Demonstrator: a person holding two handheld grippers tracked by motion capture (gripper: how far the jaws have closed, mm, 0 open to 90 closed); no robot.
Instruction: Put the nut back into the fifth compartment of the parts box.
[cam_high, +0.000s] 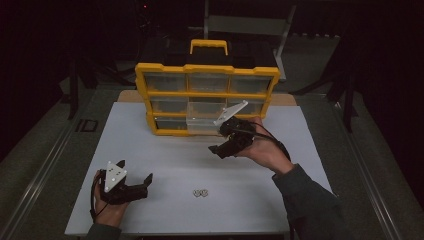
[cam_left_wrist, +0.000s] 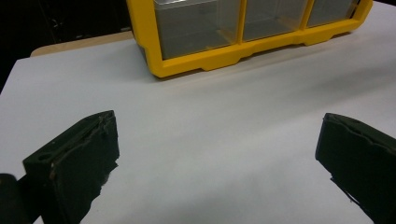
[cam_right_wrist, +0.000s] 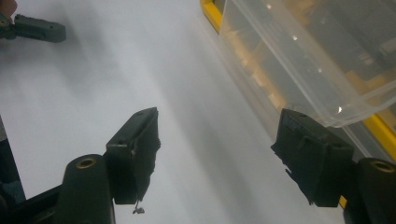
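R gripper (cam_right_wrist: 215, 154): jaws stood wide apart, nothing between them, just beside the clear drawer (cam_right_wrist: 303, 60), not touching it. In the high view the drawer (cam_high: 202, 125) sat pulled partway out of the bottom row, middle slot, of the yellow organizer (cam_high: 207, 95), which stood upright at the far edge of the white table (cam_high: 165, 165).

L gripper (cam_left_wrist: 215, 154): jaws also wide, empty, over bare tabletop, well apart from the organizer; hand (cam_high: 107, 202) near the front-left of the table.

Two small metal pcs (cam_high: 201, 193) lay on the table between the grippers, near the front edge; too small to ID.

Handling est.: drawer is thin clear plastic, prob. light, stiff but slick and liable to flex or crack if squeezed hard. Best hold prob. the front lip or wall, jaws across its thickness. Small pcs: hard, light, likely to skid; pinch from the sides.

No readable labels, brands or writing.
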